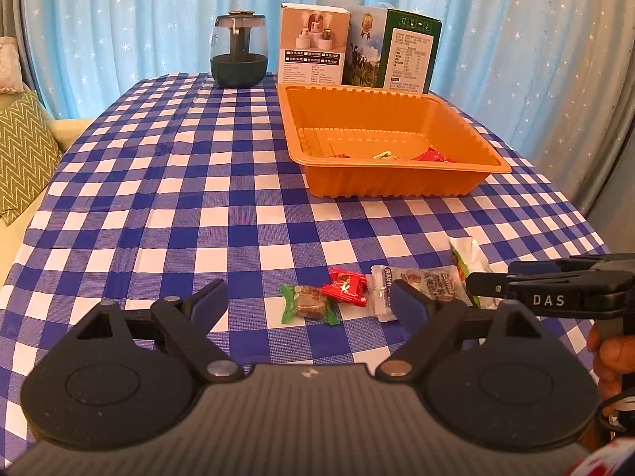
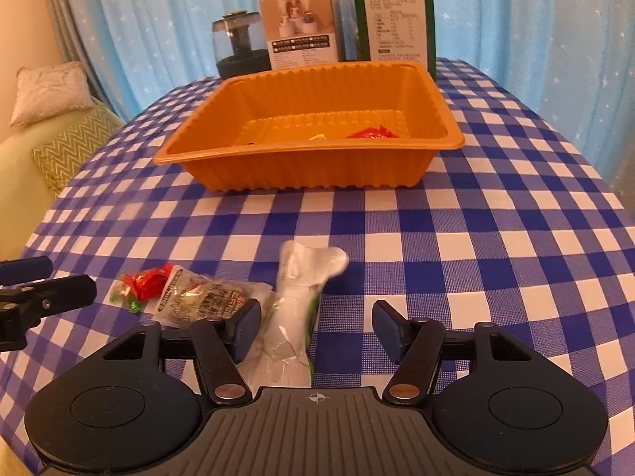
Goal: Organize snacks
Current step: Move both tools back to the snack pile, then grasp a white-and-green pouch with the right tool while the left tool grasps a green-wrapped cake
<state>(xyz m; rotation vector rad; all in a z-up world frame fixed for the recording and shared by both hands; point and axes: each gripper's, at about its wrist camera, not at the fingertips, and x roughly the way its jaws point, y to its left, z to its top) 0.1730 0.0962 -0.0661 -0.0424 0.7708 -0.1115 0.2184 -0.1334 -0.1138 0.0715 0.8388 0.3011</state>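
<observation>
An orange tray [image 1: 381, 182] [image 2: 301, 170] sits at the table's far middle with a few wrapped snacks inside. Near the front lie a green-wrapped candy [image 1: 307, 303], a red candy [image 1: 345, 287] [image 2: 149, 281], a clear printed packet [image 1: 420, 283] [image 2: 202, 297] and a white-and-green packet [image 1: 468, 256] [image 2: 297, 317]. My left gripper [image 1: 307, 301] is open, jaws either side of the green and red candies. My right gripper [image 2: 313, 327] is open around the white-and-green packet, which lies between its jaws; it also shows in the left wrist view [image 1: 555, 289].
A checked blue-and-white cloth [image 1: 198, 206] covers the table. At the back stand a dark glass jar [image 1: 239, 53] [image 2: 238, 45], a white box [image 1: 313, 45] [image 2: 303, 29] and a green box [image 1: 397, 51] [image 2: 393, 16]. A sofa with cushions [image 1: 20, 150] is to the left.
</observation>
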